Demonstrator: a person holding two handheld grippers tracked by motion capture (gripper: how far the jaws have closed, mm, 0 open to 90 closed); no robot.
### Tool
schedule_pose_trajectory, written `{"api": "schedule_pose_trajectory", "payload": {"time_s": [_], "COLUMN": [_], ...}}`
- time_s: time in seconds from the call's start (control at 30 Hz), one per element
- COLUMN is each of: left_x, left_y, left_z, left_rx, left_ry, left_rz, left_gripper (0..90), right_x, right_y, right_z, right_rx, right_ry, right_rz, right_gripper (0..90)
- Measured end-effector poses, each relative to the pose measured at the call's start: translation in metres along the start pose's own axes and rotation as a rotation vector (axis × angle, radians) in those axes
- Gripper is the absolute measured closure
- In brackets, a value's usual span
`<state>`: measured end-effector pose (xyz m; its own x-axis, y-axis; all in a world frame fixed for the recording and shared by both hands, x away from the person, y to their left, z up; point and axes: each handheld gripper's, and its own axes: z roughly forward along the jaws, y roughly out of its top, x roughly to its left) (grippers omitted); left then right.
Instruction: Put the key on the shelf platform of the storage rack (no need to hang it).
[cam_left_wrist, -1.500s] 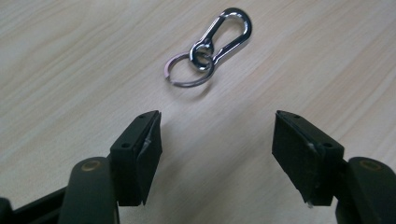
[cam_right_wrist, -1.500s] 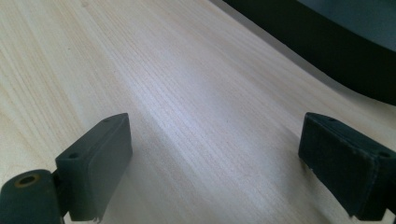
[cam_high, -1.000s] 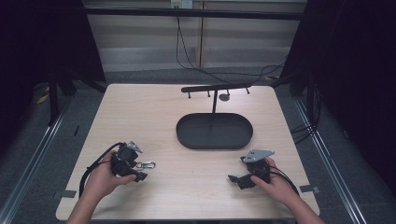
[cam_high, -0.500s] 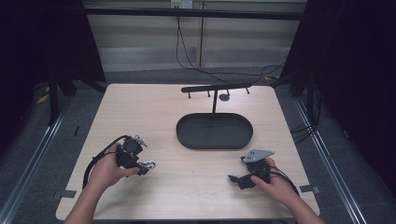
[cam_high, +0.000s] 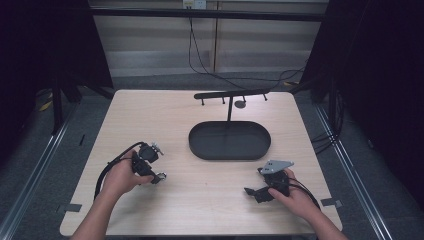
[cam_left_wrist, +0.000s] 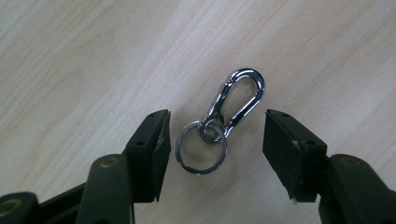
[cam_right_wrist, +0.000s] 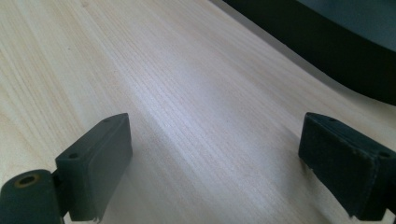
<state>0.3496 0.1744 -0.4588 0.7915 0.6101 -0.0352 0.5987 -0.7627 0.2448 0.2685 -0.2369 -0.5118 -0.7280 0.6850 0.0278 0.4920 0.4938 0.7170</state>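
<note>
Key clip (cam_left_wrist: 223, 122): silver snap hook with a split ring on its lower end; lies flat on the wooden counter (cam_high: 200, 200), between the left fingers, touching neither
Left gripper (cam_left_wrist: 215, 140): points down at the clip; fingers (cam_left_wrist: 152, 149) apart and have just been closing in, not yet pressing on it
Right gripper (cam_right_wrist: 224, 158): low over bare wood; fingers released wide, nothing between them
Black oval tray (cam_high: 230, 150): mid-counter, beyond both hands; hook stand (cam_high: 232, 95) rises behind it
</note>
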Motion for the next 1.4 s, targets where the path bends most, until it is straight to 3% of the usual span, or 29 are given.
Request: {"api": "schedule_pose_trajectory", "payload": {"time_s": [0.43, 0.57, 0.83, 0.87, 0.9, 0.93, 0.97, 1.0, 1.07, 1.27, 1.4], "left_x": [-0.003, -0.005, -0.006, -0.006, -0.006, -0.004, -0.004, -0.005, -0.006, -0.008, -0.007], "left_y": [0.012, 0.015, 0.018, 0.018, 0.018, 0.019, 0.02, 0.022, 0.024, 0.03, 0.037], "left_z": [0.012, 0.011, 0.011, 0.01, 0.008, 0.0, -0.004, -0.006, -0.005, -0.01, -0.018], "left_rx": [0.058, 0.081, 0.107, 0.101, 0.066, 0.03, 0.024, 0.069, 0.11, 0.089, 0.092], "left_ry": [-0.005, -0.022, -0.04, -0.054, -0.067, -0.1, -0.088, -0.091, -0.091, -0.117, -0.111], "left_rz": [0.066, 0.043, 0.003, -0.012, -0.044, -0.064, -0.07, -0.051, -0.049, -0.083, -0.093], "left_gripper": [49.9, 68.3, 71.2, 71.2, 72.1, 82.3, 85.2, 85.2, 85.2, 85.4, 85.4], "right_x": [0.0, 0.0, 0.0, 0.0, 0.0, 0.0, 0.0, 0.0, 0.0, 0.0, 0.0], "right_y": [0.0, 0.0, 0.0, 0.0, 0.0, 0.0, 0.0, 0.0, 0.0, 0.0, 0.0], "right_z": [0.0, 0.0, 0.0, 0.0, 0.0, 0.0, 0.0, 0.0, 0.0, 0.0, 0.0], "right_rx": [0.0, -0.001, 0.0, 0.0, 0.0, 0.0, 0.0, 0.0, 0.0, 0.0, 0.0], "right_ry": [0.0, 0.0, 0.0, 0.0, 0.0, 0.0, 0.0, 0.0, 0.0, 0.0, 0.0], "right_rz": [-0.001, -0.001, -0.001, -0.001, -0.001, -0.001, 0.0, -0.001, -0.001, 0.0, -0.001], "right_gripper": [9.2, 9.2, 9.2, 9.2, 9.2, 9.2, 9.2, 9.2, 9.2, 9.2, 9.2]}}
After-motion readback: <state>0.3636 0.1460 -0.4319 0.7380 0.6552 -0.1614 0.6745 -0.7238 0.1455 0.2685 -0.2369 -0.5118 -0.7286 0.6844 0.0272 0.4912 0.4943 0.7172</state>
